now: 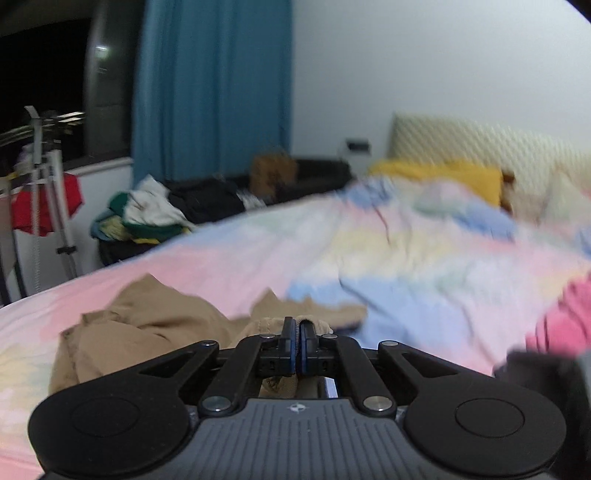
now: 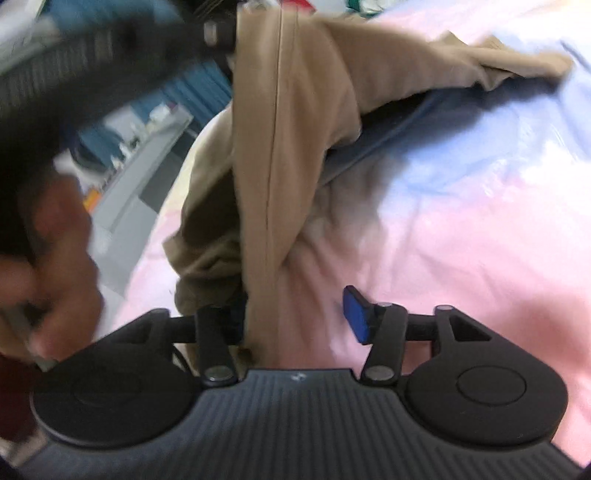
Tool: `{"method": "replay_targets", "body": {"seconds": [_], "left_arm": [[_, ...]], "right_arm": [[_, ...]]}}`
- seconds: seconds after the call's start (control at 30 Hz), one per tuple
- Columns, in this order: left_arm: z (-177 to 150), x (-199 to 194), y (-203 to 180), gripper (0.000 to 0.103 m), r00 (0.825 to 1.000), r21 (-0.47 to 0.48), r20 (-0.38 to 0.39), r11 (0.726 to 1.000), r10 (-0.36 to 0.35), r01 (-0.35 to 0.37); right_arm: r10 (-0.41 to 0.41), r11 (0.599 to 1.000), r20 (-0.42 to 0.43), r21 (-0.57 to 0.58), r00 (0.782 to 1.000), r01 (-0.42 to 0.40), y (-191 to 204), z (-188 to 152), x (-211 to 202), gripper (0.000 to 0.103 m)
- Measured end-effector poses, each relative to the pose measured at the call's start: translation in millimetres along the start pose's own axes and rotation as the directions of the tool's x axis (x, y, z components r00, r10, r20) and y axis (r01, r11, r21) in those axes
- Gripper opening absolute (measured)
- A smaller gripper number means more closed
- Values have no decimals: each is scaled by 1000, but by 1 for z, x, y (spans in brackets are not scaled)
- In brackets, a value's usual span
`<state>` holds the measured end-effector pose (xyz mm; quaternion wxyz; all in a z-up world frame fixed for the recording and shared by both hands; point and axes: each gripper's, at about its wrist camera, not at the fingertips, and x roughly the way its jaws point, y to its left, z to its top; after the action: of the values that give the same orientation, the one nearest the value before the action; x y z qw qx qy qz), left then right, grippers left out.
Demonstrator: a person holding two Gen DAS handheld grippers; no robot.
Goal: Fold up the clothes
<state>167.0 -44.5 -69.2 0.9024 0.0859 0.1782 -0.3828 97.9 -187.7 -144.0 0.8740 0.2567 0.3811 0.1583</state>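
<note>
A tan garment (image 1: 147,328) lies crumpled on a pastel bedspread (image 1: 406,258). My left gripper (image 1: 298,328) is shut on an edge of it, which bunches over the fingertips. In the right wrist view the tan garment (image 2: 295,110) hangs stretched from the left gripper (image 2: 218,33) at the top down to the bedspread (image 2: 461,240). My right gripper (image 2: 295,314) is open, its jaws wide apart. The cloth hangs between the jaws and hides the left finger; the blue-padded right finger (image 2: 356,314) is bare.
A pile of clothes (image 1: 144,214) sits on a dark bench beside the bed. A yellow pillow (image 1: 443,173) and headboard are at the far end. A pink garment (image 1: 565,317) lies at the right. A drying rack (image 1: 44,177) stands at the left. A hand (image 2: 55,277) shows at the left.
</note>
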Motion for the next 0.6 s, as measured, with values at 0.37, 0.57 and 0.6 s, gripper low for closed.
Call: {"method": "replay_targets", "body": {"seconds": [0.37,0.57,0.6], "left_arm": [[10,-44,44,3,990,-142,69,983,127,-116],[-11,-20,32,7,988,-6,-83,991,130,-131],[-14,-16,29,9,987,11,-96,991,131,-130]], "right_arm": [[-103,985,205,-117,973,129,5,13,-56,10],[-112,987,216,-88,970,134,-4,8,-60,10],[-110,986,217,-98,970,134,-3,13,-61,10]]}}
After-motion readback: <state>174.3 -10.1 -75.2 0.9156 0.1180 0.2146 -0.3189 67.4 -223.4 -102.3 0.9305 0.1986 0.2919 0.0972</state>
